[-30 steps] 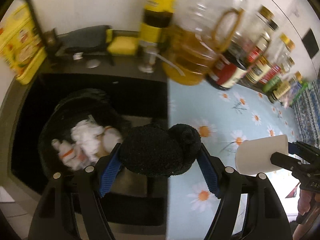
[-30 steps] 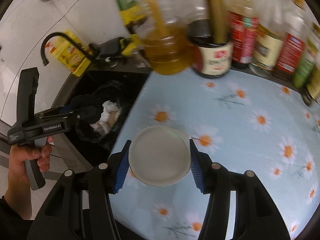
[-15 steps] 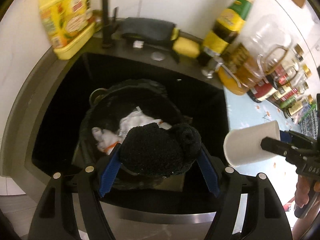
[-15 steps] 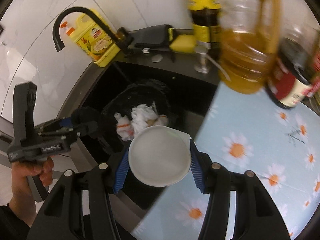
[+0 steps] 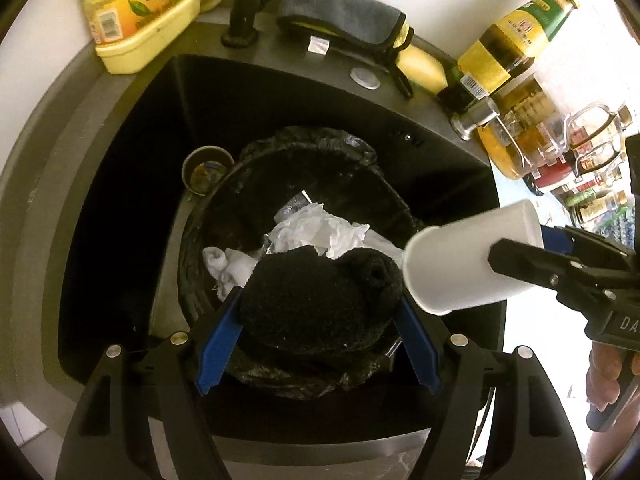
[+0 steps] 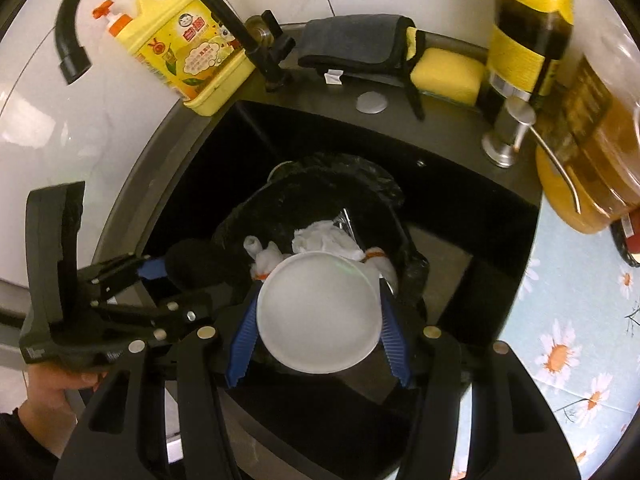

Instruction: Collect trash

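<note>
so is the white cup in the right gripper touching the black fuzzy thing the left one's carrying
Cannot tell. In the left wrist view the white cup overlaps the black fuzzy bundle at its edge; in the right wrist view both are clear, but their near sides are hidden.

One cup, one black sock

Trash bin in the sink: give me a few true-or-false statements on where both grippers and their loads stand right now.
1. The right gripper holds a white cup. True.
2. The left gripper is empty. False: a black fuzzy wad sits between its opening jaws.
3. The trash bin already holds crumpled white paper. True.
4. The bin stands on the flowered counter. False: it sits in the black sink.
</note>
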